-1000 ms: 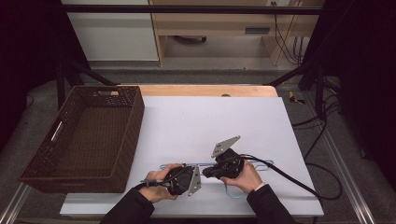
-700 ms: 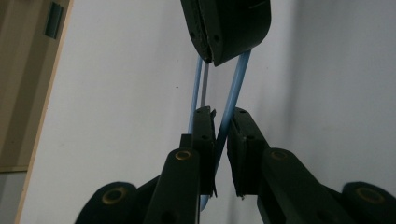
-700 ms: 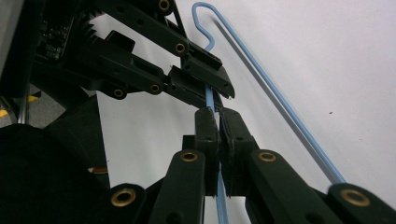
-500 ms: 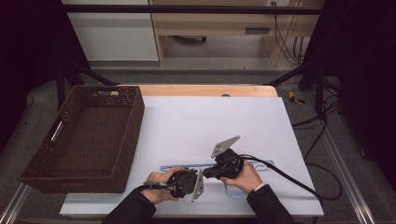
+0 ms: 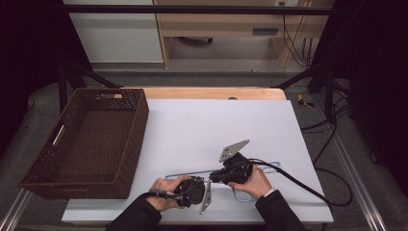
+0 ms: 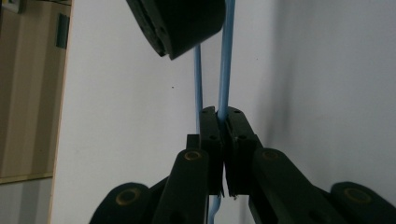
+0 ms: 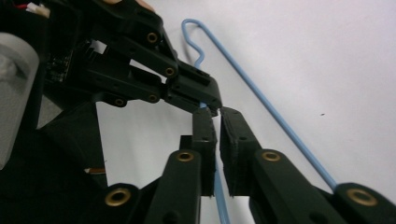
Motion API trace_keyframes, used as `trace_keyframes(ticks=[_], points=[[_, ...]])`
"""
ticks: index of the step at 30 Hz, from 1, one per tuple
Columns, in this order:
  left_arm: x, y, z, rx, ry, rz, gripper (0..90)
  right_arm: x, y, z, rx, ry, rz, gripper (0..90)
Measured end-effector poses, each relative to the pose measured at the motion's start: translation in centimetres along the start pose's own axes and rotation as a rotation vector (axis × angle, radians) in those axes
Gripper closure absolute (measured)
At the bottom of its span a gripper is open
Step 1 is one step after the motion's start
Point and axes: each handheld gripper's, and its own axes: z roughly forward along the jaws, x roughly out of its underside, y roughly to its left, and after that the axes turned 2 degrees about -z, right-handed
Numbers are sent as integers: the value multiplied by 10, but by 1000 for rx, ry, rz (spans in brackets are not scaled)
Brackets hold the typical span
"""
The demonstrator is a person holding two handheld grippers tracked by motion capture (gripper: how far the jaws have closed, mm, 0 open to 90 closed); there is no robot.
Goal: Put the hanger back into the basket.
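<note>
- The left claw (image 6: 223,128) is closed on the thin blue wire hanger (image 6: 225,70); the wire passes between its two jaws and goes on ahead of them.
- The right claw (image 7: 217,122) stands with only a narrow gap between its jaws, and the blue wire runs in this gap. I cannot tell if it presses the wire.
- In the high view the hanger (image 5: 192,172) lies on the white worktop (image 5: 216,125) between both claws.
- The brown woven basket (image 5: 125,144) stands well apart, beside the left claw (image 5: 208,182).

No text, label or number can be read anywhere.
</note>
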Motion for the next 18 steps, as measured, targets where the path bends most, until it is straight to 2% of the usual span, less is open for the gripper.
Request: trace_keyframes(ticks=[2, 3, 4, 5, 6, 7, 9, 10, 11, 12, 13, 14, 16, 17, 18], points=[[0, 0, -1, 0, -7, -3, 870, 0, 0, -4, 16, -18, -4, 800], [0, 1, -1, 3, -8, -7, 871, 0, -2, -10, 49, -58, -17, 760], [0, 1, -1, 0, -11, -14, 871, 0, -2, -10, 49, -58, -17, 760], [1, 2, -2, 5, -13, -21, 871, 1, -5, -20, 102, -113, -2, 715], [1, 2, -2, 5, -13, -21, 872, 1, -5, -20, 102, -113, -2, 715], [1, 3, -3, 5, -12, -36, 872, 4, -10, -30, 152, -157, 21, 666], [1, 4, -4, 5, -13, -47, 872, 8, -16, -41, 208, -203, 58, 633], [1, 4, -4, 5, -13, -47, 873, 8, -16, -41, 208, -203, 58, 633], [1, 6, -6, 17, -19, -74, 873, 13, -22, -52, 271, -245, 95, 597], [1, 6, -6, 17, -19, -74, 873, 13, -22, -52, 271, -245, 95, 597], [1, 8, -8, 27, -18, -90, 873, 19, -29, -64, 314, -292, 127, 549], [1, 8, -9, 35, -22, -99, 874, 23, -32, -70, 332, -316, 145, 548], [1, 9, -9, 37, -24, -108, 874, 26, -34, -76, 351, -333, 163, 542], [1, 11, -11, 45, -20, -123, 874, 33, -39, -86, 391, -365, 181, 502], [2, 12, -11, 47, -23, -139, 875, 37, -40, -90, 407, -373, 195, 492]])
